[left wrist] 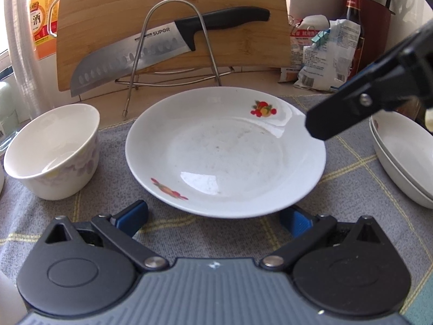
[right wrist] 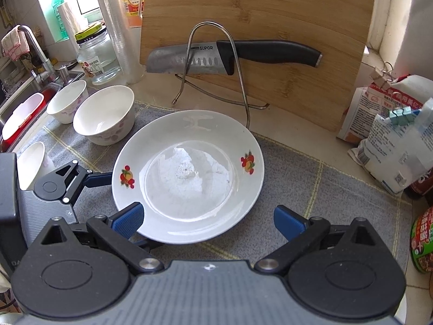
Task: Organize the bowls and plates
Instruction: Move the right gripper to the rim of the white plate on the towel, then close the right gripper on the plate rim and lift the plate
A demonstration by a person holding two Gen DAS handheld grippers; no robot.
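Both tongs are spread wide. The left tongs [left wrist: 213, 216] face the plate [left wrist: 224, 151] head-on, its near rim between and above their pads, one pad partly under the rim. The right tongs [right wrist: 208, 216] come at another edge, left pad over the rim. The plate lies flat on the desk's cloth [left wrist: 338, 168]; being round, it has no long axis. The left looks better placed.

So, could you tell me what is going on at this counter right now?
A person holding a gripper in each hand is sorting dishes on a grey cloth. Both grippers are open around the white fruit-print plate: the left gripper at one edge, the right gripper at another. The plate seems to rest on the cloth, not visibly lifted. Floral bowls wait to one side, stacked plates to the other.
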